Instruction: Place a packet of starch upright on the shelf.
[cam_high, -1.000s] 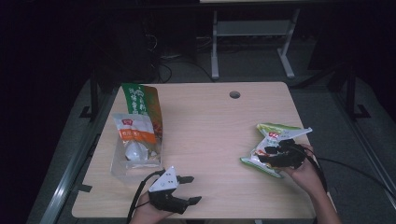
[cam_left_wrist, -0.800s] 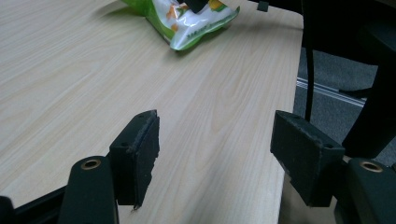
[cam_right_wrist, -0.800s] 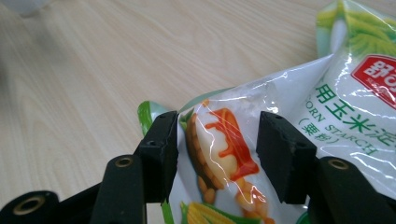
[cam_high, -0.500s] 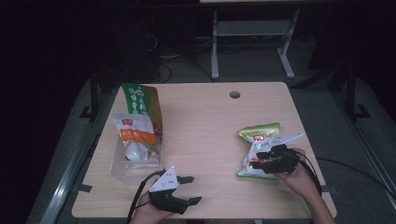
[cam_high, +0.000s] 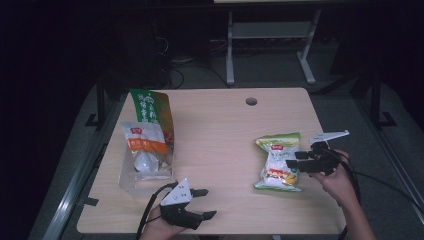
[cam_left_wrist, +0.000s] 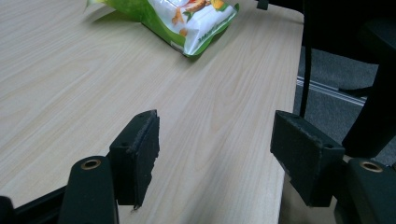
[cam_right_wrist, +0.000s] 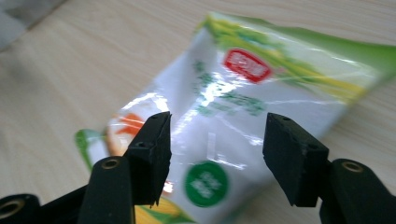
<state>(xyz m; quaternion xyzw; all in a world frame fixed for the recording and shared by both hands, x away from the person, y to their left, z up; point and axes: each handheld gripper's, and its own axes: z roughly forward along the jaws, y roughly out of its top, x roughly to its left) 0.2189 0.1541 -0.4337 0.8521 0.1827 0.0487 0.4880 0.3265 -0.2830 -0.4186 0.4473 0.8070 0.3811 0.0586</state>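
Fingers (cam_right_wrist: 289, 154) on right gripper (cam_high: 300, 162) have just been opening, wide now, nothing pinched; corn snack bag (cam_high: 278, 162) lies flat on surface (cam_high: 220, 130) just beside them. Left gripper (cam_high: 200, 202) wide, idle. Risk: slick foil bag skids away under a shallow re-grip.

A pale wooden table (cam_high: 215, 130) with a round cable hole (cam_high: 251, 101) is standing on a grey floor (cam_high: 345, 100), lit from above while the room around it is lying in darkness. Behind it, a grey metal frame stand (cam_high: 270, 45) is showing faintly, with cables (cam_high: 185, 67) trailing nearby.
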